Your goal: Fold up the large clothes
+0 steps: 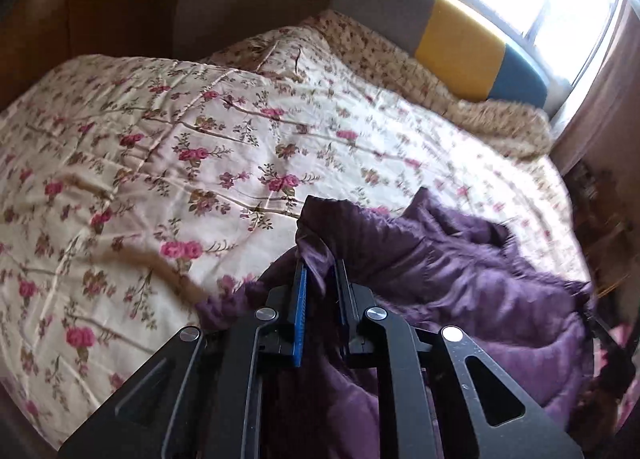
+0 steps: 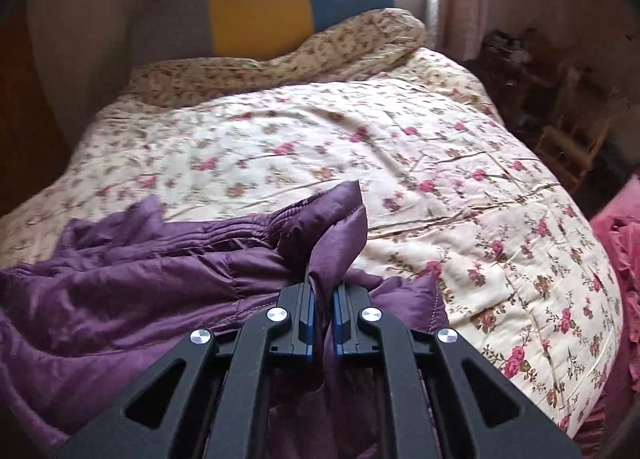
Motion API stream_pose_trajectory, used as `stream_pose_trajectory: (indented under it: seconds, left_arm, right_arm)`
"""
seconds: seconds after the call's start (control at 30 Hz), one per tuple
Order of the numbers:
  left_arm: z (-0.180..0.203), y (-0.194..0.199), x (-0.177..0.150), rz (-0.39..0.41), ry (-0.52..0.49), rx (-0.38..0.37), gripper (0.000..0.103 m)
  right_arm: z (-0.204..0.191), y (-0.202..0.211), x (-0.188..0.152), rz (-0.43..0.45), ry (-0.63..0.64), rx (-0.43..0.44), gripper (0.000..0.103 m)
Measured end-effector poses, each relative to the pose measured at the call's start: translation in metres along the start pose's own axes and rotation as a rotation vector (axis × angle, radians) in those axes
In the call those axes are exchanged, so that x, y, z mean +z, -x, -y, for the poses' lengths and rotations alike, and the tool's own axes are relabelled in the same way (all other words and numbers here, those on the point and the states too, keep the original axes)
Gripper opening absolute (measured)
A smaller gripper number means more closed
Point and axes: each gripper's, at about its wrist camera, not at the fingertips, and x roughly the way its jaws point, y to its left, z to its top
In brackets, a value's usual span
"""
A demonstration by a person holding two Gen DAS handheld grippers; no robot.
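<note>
At the bottom centre of the left wrist view, the left hand-held gripper (image 1: pixel 322 279) is nearly pressed together, its blue-padded fingers pinching a fold of a purple quilted coat (image 1: pixel 460 271). A pointed flap of the shiny fabric stands up just above the fingertips. From there the coat spreads to the lower right of the frame in rumpled heaps, lying on a bed covered by a cream quilt (image 1: pixel 160 139) printed with pink flowers. In the upper right of the frame, a grey, yellow and blue headboard (image 1: pixel 460 43) sits under a bright window.

At the bottom centre of the right wrist view, the right hand-held gripper (image 2: pixel 324 291) is pressed together on another fold of the same coat (image 2: pixel 140 279). A tall peak of fabric rises above its fingertips. Here the coat's bulk trails to the lower left of the frame, while the flowered quilt (image 2: pixel 440 163) fills the middle and right. A pink cloth (image 2: pixel 620 243) lies at the far right edge.

The step in hand looks like taking hold of two points on the coat to spread it out before folding. To do this well, both pinches probably need to stay firm, since the fabric looks slippery. Lifting the two held points together and drawing them apart should pull the heap flat. Which parts of the coat are held cannot be told from these views, so the layout would be worth checking once it opens.
</note>
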Motion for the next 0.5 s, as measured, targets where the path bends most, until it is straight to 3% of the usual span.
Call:
stream_pose_trajectory:
  seconds: [0.23, 0.5]
  left_arm:
    - [0.009, -0.043, -0.013, 0.000, -0.101, 0.129, 0.013]
    - [0.013, -0.053, -0.021, 0.044, -0.101, 0.151, 0.013]
  right_arm:
    - [0.005, -0.039, -0.011, -0.041, -0.007, -0.043, 0.008]
    - [0.001, -0.060, -0.016, -0.061, 0.008, -0.057, 0.009]
